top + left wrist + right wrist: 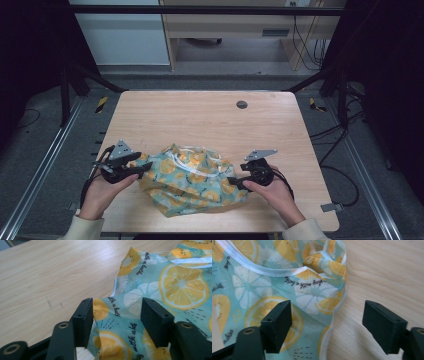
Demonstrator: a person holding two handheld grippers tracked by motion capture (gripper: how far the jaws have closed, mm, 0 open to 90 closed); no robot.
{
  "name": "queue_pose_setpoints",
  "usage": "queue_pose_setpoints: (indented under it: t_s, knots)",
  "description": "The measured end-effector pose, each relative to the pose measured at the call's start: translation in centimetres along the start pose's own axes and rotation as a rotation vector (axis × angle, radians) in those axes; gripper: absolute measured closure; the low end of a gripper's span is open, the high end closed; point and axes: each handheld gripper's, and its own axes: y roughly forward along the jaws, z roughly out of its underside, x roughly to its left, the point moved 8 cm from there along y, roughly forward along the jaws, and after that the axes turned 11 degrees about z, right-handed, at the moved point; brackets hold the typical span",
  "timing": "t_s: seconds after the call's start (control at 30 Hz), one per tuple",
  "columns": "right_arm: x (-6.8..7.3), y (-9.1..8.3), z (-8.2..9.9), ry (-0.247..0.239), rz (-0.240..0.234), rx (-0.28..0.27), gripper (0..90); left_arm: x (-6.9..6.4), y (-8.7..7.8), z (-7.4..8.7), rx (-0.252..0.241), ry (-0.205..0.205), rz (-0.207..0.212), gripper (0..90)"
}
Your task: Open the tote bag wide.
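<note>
A crumpled teal cloth [190,180] printed with orange and lemon slices lies on the near half of the wooden table [200,120]. My left gripper [142,167] is at the cloth's left end. In the left gripper view its jaws [116,315] stand apart with a fold of the cloth [175,287] between them; one jaw is against the fabric and the other is off it. My right gripper [232,182] is at the cloth's right end. Its jaws [327,315] are wide apart over the cloth's white-hemmed edge [329,337], and neither pad presses on it.
A small round dark grommet [241,104] sits in the tabletop toward the far side. The table's front edge runs just below my hands. Black frame posts [65,95] stand left and right of the table, with cables [340,130] on the floor at right.
</note>
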Motion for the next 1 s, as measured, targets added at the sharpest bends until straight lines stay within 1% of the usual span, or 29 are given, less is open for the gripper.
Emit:
queue_pose_setpoints:
  t_s: [0.03, 0.07, 0.1, 0.13, 0.17, 0.2, 0.23, 0.27, 0.3, 0.33, 0.37, 0.4, 0.43, 0.47, 0.5, 0.53, 0.57, 0.6, 0.63, 0.67, 0.7, 0.77, 0.83, 0.87, 0.9, 0.93, 1.0]
  knots:
    - [0.3, 0.1, -0.1, -0.014, -0.015, -0.007, 32.7, -0.3, 0.3, 0.0, 0.007, 0.008, 0.009, 49.7]
    - [0.3, 0.1, -0.1, -0.014, -0.015, -0.007, 32.7, -0.3, 0.3, 0.0, 0.007, 0.008, 0.009, 52.0]
    - [0.9, 0.1, -0.3, -0.016, -0.046, -0.010, 37.8, -0.7, 0.6, 0.1, 0.017, 0.019, 0.020, 54.0]
    - [0.9, 0.1, -0.3, -0.016, -0.046, -0.010, 37.8, -0.7, 0.6, 0.1, 0.017, 0.019, 0.020, 56.3]
    - [1.0, 0.2, -0.5, -0.031, -0.049, -0.017, 44.4, -0.8, 0.7, 0.1, 0.026, 0.025, 0.021, 56.3]
    - [1.2, 0.2, -0.6, -0.048, -0.060, -0.019, 50.7, -0.9, 0.9, 0.1, 0.033, 0.029, 0.022, 58.2]
    - [1.4, 0.2, -0.9, -0.065, -0.062, -0.033, 60.8, -1.0, 1.1, 0.2, 0.036, 0.030, 0.024, 64.0]
    - [1.4, 0.2, -0.9, -0.065, -0.062, -0.033, 60.8, -1.0, 1.2, 0.2, 0.041, 0.032, 0.024, 64.0]
    - [1.6, 0.2, -1.0, -0.085, -0.062, -0.044, 71.2, -1.1, 1.4, 0.2, 0.042, 0.033, 0.024, 71.0]
    - [1.6, 0.2, -1.0, -0.085, -0.062, -0.044, 71.2, -1.2, 1.5, 0.2, 0.046, 0.038, 0.029, 71.0]
    - [1.8, 0.1, -1.2, -0.094, -0.065, -0.056, 78.3, -1.3, 1.6, 0.2, 0.046, 0.044, 0.029, 78.8]
    - [1.8, 0.1, -1.2, -0.094, -0.065, -0.056, 78.3, -1.4, 1.7, 0.1, 0.044, 0.050, 0.029, 78.8]
    - [1.9, -0.1, -1.3, -0.102, -0.060, -0.072, 84.2, -1.5, 1.8, -0.2, 0.033, 0.065, 0.021, 85.8]
    - [1.9, -0.1, -1.3, -0.102, -0.060, -0.072, 84.2, -1.5, 1.8, -0.2, 0.033, 0.065, 0.021, 87.8]
    - [1.9, -0.4, -1.6, -0.113, -0.053, -0.095, 87.4, -1.7, 1.8, -0.4, 0.029, 0.073, 0.015, 88.7]
    - [1.9, -0.4, -1.6, -0.113, -0.053, -0.095, 87.4, -1.7, 1.8, -0.4, 0.029, 0.073, 0.015, 89.1]
    - [1.8, -0.8, -1.8, -0.114, -0.038, -0.120, 89.6, -1.8, 1.6, -0.5, 0.024, 0.079, 0.005, 89.4]
    - [1.8, -0.8, -1.8, -0.114, -0.038, -0.120, 89.6, -1.8, 1.6, -0.5, 0.024, 0.079, 0.005, 89.6]
    - [1.6, -1.3, -2.1, -0.110, -0.026, -0.144, 90.0, -1.9, 1.1, -0.6, 0.003, 0.085, -0.007, 89.7]
    - [1.6, -1.3, -2.1, -0.110, -0.026, -0.144, 90.0, -1.9, 1.1, -0.6, 0.003, 0.085, -0.007, 89.8]
    - [1.5, -1.5, -2.3, -0.109, -0.011, -0.157, 90.0, -1.9, 0.8, -0.7, -0.007, 0.088, -0.012, 89.8]
    - [1.5, -2.2, -2.6, -0.112, 0.014, -0.185, 90.0, -2.0, 0.0, -1.0, -0.041, 0.089, -0.024, 89.9]
    - [1.7, -3.1, -2.9, -0.113, 0.039, -0.222, 90.0, -2.2, -0.9, -1.3, -0.082, 0.086, -0.042, 89.9]
    - [1.8, -3.7, -3.0, -0.115, 0.049, -0.241, 90.0, -2.2, -1.6, -1.5, -0.102, 0.091, -0.052, 89.9]
    - [2.1, -5.0, -3.2, -0.113, 0.065, -0.291, 90.0, -2.3, -2.1, -1.7, -0.138, 0.087, -0.061, 90.0]
    - [2.1, -5.0, -3.2, -0.113, 0.065, -0.291, 90.0, -2.3, -2.7, -1.9, -0.155, 0.092, -0.071, 90.0]
    - [2.3, -6.3, -3.3, -0.112, 0.080, -0.334, 90.0, -2.5, -3.9, -2.0, -0.200, 0.088, -0.092, 90.0]
